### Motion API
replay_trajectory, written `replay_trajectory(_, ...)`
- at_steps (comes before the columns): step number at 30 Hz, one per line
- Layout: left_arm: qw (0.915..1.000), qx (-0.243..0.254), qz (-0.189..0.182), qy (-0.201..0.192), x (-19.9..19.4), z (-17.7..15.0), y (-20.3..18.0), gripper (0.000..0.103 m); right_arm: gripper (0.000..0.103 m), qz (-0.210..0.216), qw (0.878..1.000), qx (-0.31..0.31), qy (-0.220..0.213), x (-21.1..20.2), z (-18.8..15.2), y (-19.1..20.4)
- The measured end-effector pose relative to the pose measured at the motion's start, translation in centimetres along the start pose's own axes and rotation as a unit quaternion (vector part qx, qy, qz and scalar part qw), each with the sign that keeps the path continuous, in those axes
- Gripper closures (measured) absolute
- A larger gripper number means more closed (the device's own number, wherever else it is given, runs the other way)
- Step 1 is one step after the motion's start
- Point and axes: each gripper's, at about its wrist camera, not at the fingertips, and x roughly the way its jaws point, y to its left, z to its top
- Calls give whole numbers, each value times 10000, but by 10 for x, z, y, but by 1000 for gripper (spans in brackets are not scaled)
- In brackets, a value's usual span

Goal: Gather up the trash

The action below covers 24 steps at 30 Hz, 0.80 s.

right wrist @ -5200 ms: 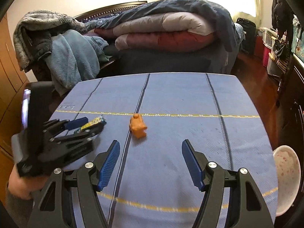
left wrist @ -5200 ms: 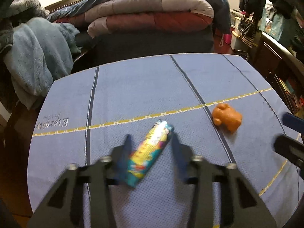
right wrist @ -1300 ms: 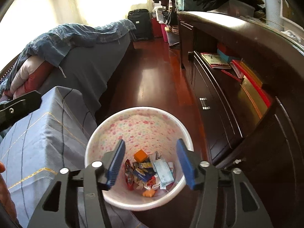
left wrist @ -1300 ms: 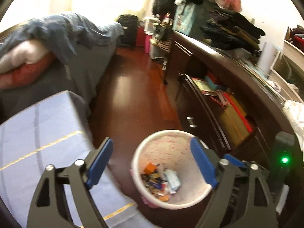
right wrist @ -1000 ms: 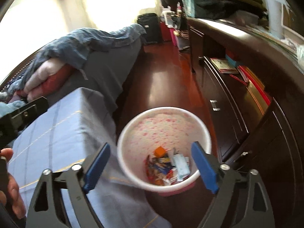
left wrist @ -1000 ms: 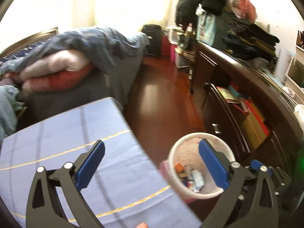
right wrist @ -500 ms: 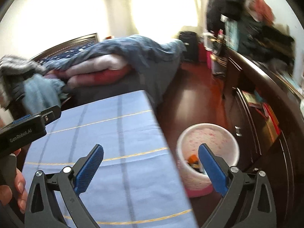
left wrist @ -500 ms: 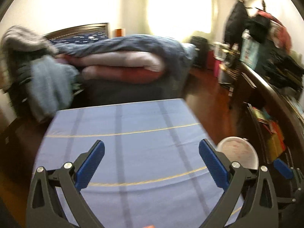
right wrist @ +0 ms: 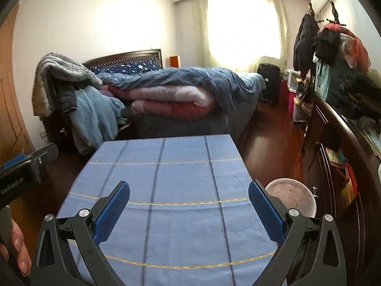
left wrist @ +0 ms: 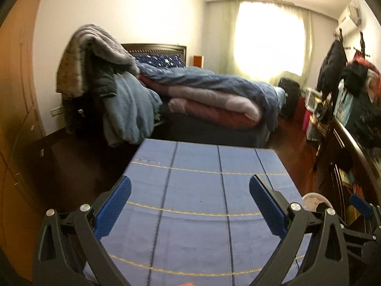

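Both grippers hang above the blue tablecloth [left wrist: 195, 190] [right wrist: 181, 183], which shows no trash on it. My left gripper [left wrist: 190, 193] is open with nothing between its blue pads. My right gripper [right wrist: 189, 199] is open just as wide and holds nothing. The pink speckled waste bin [right wrist: 294, 196] stands on the floor off the table's right edge, just past the right finger in the right wrist view. In the left wrist view only the rim of the bin [left wrist: 314, 199] shows behind the right finger. Its contents are hidden from here.
A bed [right wrist: 181, 95] piled with folded quilts lies beyond the table. Blankets [left wrist: 107, 88] hang over a chair at the back left. A dark wooden dresser [right wrist: 338, 147] with clothes on it runs along the right. The left gripper's body [right wrist: 19, 174] and a hand [right wrist: 16, 250] show at left.
Both grippers have swung left and risen from over the bin to face the table and bed. The right gripper's jaws have widened. The bin now sits at the right edge of both views.
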Motion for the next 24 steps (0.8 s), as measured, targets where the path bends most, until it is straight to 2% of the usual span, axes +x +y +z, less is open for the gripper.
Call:
replay_trajectory(3,9998,-65,63,-170,-23,1,11,3,4,3,9999,-23,-110,-17,3,10)
replay_trajectory(11,9986,-113,50,-507,-61,6,27,3,4,-601,9957,-286,-638,-53,5,33)
replay_trajectory(24,9967,-159,25,-801,-94,9,36,3,4,-214,9968,-310,-710,-74,7,42)
